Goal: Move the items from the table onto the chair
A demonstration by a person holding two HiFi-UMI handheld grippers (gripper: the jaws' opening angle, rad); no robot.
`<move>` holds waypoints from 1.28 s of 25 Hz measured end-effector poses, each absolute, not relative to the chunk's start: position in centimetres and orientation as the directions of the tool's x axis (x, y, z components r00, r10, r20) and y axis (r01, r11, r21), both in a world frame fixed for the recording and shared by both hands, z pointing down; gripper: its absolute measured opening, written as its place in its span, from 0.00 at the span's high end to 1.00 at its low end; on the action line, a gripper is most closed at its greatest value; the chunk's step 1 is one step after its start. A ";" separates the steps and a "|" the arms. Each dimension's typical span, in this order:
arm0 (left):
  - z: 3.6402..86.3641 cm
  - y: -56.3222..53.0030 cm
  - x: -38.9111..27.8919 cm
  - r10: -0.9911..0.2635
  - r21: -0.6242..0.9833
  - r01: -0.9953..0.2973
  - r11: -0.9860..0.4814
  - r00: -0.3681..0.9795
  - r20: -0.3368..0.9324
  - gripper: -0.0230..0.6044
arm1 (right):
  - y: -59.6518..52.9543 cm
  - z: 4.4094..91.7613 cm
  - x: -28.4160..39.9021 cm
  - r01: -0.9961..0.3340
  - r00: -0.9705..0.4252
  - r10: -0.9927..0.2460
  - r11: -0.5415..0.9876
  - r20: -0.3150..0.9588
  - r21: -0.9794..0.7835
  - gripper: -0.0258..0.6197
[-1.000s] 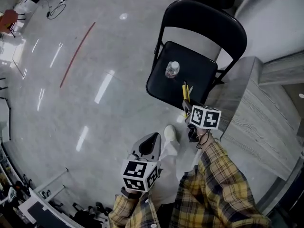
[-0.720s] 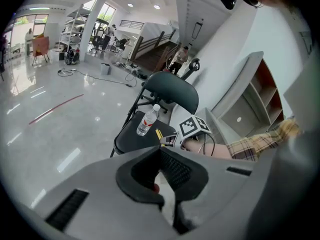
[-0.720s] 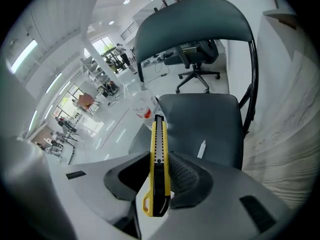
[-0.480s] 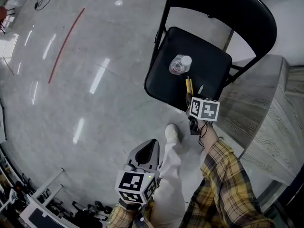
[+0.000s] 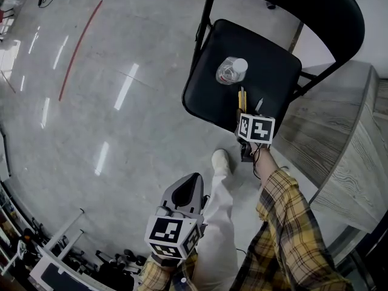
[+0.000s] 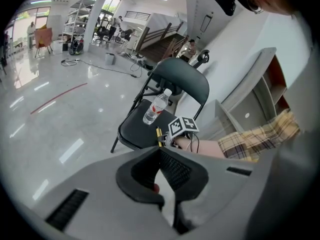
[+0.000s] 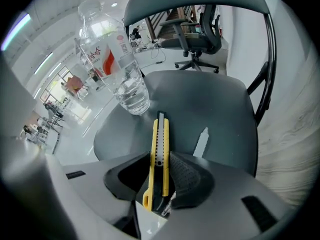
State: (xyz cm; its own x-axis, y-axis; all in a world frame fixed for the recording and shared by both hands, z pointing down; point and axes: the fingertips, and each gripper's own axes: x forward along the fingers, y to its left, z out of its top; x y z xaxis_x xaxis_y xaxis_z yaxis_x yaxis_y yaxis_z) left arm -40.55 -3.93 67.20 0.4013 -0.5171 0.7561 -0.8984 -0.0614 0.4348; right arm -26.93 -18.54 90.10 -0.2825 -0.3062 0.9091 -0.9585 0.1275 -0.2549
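- The yellow utility knife (image 7: 159, 154) sits upright on edge in the right tongs (image 7: 160, 175), which are clamped on its rear half. Its front end points toward the water bottle (image 7: 116, 59).
- It is over the near part of the black chair seat (image 5: 206, 96); whether it touches the seat cannot be told.
- A small white pointed thing (image 7: 201, 142) lies on the seat just right of the knife.
- The bottle stands upright near the seat's middle.
- The grey wood-grain desk (image 5: 327, 144) is beside the chair.
- The left tongs (image 6: 159, 154) are pressed together with nothing in them, over the shiny floor (image 5: 91, 102), well apart from the chair.
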 end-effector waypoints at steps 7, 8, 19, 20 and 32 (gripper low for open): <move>65.7 -4.1 -40.1 -0.529 0.418 -0.903 -0.098 0.403 0.747 0.96 | -18.1 86.9 -26.8 -0.948 -0.317 -0.356 0.090 0.879 -0.305 0.76; 65.3 -4.1 -40.0 -0.533 0.414 -0.904 -0.105 0.403 0.745 0.96 | -17.9 86.0 -26.9 -0.943 -0.330 -0.366 0.080 0.870 -0.324 0.76; 55.5 -4.8 -35.4 -0.596 0.364 -0.914 -0.182 0.397 0.698 0.96 | -11.9 64.4 -28.1 -0.778 -0.615 -0.455 0.215 0.645 -0.590 0.76; 54.1 -5.1 -34.2 -0.607 0.364 -0.908 -0.206 0.410 0.681 0.96 | -11.6 61.7 -27.3 -0.762 -0.635 -0.472 0.249 0.612 -0.598 0.76; 37.7 -4.4 -11.8 -0.594 0.300 -0.759 -0.577 0.643 0.483 0.96 | -3.5 37.4 -4.4 -0.791 -0.607 -0.702 0.490 0.372 -0.367 0.91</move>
State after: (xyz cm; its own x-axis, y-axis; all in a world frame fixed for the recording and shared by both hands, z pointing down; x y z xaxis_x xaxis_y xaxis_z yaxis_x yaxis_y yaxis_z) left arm -11.83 -4.39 37.70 0.6429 -0.5944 0.4831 -0.7594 -0.5772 0.3004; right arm -4.38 -3.51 37.37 -0.6075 -0.7019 0.3720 -0.7908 0.4901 -0.3667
